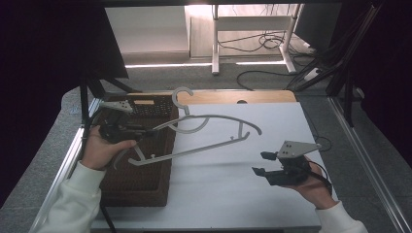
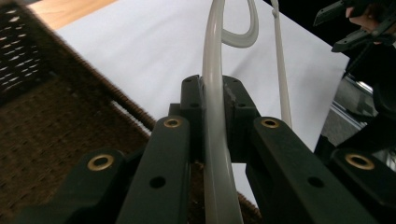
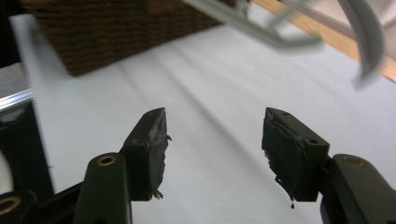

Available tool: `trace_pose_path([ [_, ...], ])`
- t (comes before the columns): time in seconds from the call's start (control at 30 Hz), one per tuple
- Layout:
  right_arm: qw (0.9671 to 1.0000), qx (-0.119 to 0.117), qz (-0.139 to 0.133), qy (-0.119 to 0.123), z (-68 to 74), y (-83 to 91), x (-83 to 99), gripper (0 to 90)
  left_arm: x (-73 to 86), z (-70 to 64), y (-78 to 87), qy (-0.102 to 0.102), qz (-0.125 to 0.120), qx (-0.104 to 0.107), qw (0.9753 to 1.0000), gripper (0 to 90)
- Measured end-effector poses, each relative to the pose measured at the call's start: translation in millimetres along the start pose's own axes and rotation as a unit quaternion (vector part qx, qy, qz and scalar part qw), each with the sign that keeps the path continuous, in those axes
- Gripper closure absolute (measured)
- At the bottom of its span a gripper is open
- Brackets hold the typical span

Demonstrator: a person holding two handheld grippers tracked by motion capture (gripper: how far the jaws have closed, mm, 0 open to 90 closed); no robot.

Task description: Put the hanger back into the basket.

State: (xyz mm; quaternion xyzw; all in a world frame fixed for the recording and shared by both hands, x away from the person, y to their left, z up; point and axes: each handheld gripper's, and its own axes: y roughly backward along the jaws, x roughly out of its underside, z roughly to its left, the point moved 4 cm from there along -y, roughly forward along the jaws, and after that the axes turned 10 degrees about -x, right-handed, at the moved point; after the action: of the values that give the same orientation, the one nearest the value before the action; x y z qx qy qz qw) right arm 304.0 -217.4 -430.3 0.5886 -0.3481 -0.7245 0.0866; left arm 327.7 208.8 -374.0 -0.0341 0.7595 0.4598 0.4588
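A pale grey plastic hanger (image 1: pixel 209 138) hangs in the air, tilted, over the right edge of a brown woven basket (image 1: pixel 141 179) and the white table sheet (image 1: pixel 228 189). My left gripper (image 1: pixel 149 131) is shut on the hanger's arm near the neck, below the hook (image 1: pixel 182 97). In the left gripper view the jaws (image 2: pixel 214 112) clamp the hanger arm (image 2: pixel 214 56), with the basket (image 2: pixel 42 112) below. My right gripper (image 1: pixel 261 163) is held open above the sheet at the right, apart from the hanger. In its own view my right gripper (image 3: pixel 212 144) has nothing between its jaws; the hanger (image 3: pixel 261 35) and basket (image 3: pixel 116 28) lie beyond.
A wooden board (image 1: pixel 218 96) shows along the table's far edge. Metal rails (image 1: pixel 359 145) run along both sides of the table. Beyond it stand white desk legs (image 1: pixel 215 43) and floor cables (image 1: pixel 272 41). The other hand's gripper (image 2: pixel 359 23) appears far off in the left gripper view.
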Motion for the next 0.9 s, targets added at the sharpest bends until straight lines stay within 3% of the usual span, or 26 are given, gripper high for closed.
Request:
trace_pose_path([
  [0.13, 0.9992, 0.017, 0.007, -0.036, -10.4, -1.5, 7.0, 39.5, 9.9, 3.4, 7.0, 0.007, -0.011, -0.009, 0.9999, 81.5],
  [0.27, 0.9980, 0.025, 0.015, -0.057, -16.6, -3.3, 12.9, 38.6, 17.9, 6.9, 17.3, 0.012, -0.022, -0.023, 0.9994, 81.5],
  [0.53, 0.9967, 0.030, 0.036, -0.067, -19.6, -6.6, 18.7, 37.0, 36.4, 15.8, 40.4, 0.026, -0.045, -0.058, 0.9970, 81.5],
  [0.9, 0.9960, 0.025, 0.049, -0.071, -23.0, -10.9, 23.4, 36.6, 64.9, 41.4, 67.3, 0.066, -0.069, -0.089, 0.9914, 81.5],
])
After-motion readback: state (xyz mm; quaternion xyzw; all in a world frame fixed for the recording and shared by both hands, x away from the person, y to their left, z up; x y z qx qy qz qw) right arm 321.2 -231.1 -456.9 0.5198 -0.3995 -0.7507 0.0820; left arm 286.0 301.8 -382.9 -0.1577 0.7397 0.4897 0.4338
